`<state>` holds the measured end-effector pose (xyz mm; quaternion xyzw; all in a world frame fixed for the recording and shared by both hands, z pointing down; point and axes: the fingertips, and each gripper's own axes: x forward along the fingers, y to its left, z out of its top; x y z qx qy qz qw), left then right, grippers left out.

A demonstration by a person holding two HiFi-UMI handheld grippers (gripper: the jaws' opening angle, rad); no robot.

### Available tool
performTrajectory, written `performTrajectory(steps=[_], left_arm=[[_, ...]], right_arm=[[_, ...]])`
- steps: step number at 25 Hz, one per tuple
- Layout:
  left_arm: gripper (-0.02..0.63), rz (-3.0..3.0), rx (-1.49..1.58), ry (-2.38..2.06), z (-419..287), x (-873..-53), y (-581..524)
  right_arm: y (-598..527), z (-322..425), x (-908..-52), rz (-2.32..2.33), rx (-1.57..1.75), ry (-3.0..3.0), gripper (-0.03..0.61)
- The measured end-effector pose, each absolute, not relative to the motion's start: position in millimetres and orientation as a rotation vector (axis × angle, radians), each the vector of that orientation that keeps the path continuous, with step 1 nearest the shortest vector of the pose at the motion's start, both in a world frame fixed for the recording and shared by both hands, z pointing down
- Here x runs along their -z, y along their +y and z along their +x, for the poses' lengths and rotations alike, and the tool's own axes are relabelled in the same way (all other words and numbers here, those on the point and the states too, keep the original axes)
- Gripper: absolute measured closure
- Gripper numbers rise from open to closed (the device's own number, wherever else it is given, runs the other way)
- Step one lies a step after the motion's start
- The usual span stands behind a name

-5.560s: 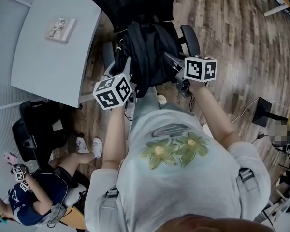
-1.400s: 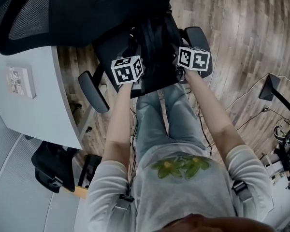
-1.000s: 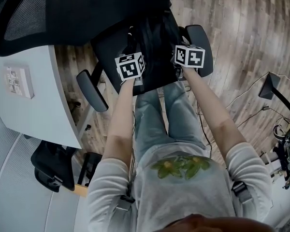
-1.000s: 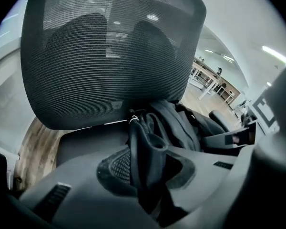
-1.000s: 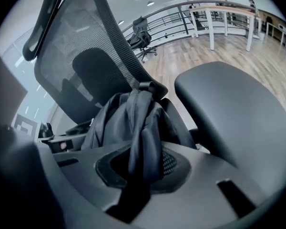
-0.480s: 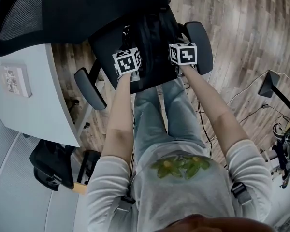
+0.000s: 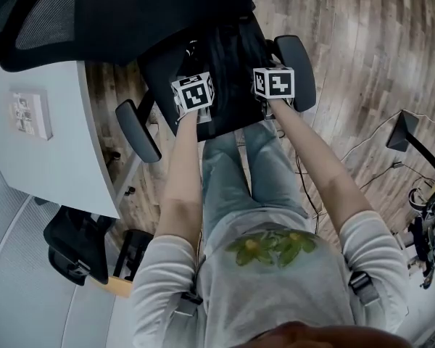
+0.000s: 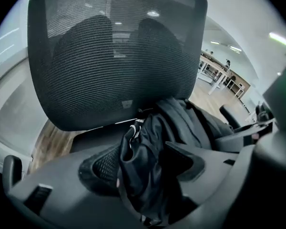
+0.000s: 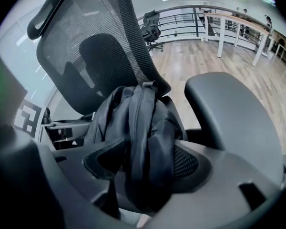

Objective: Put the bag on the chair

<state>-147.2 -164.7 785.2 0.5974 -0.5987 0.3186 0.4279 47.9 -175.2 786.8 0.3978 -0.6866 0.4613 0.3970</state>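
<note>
Bag point(image 7: 230, 53) stands on the seat of the chair point(image 7: 159, 67), leaning against the mesh backrest point(image 8: 114, 56), between the two armrests.

Left tool point(image 8: 145, 168): jaws have just been opening and now stand wide, with a fold of bag fabric loose between them.

Right tool point(image 9: 148, 166): jaws likewise just opened wide, with bag fabric between them, not pinched.

The left claw point(image 8: 145, 171), jaws just opened, straddles the black bag point(image 8: 178, 123) (mesh chair point(image 8: 114, 66) behind).
</note>
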Motion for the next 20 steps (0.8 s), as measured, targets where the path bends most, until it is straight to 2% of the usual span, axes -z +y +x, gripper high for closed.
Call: performTrajectory(steps=[6,20], left_arm=[[0.328,1.579,-0.780,-1.514,-144.9,-749.0,-169.1],[0.332,1.759,-0.645,-1.440,-123.7,-636.2,-149.6]], right_arm=[[-170.9,51.7,-762.7,1.019,-1.214,-1.761,0.281],[-152.3,54.1,-642.2,1.003,-1.100,-2.024,0.292]])
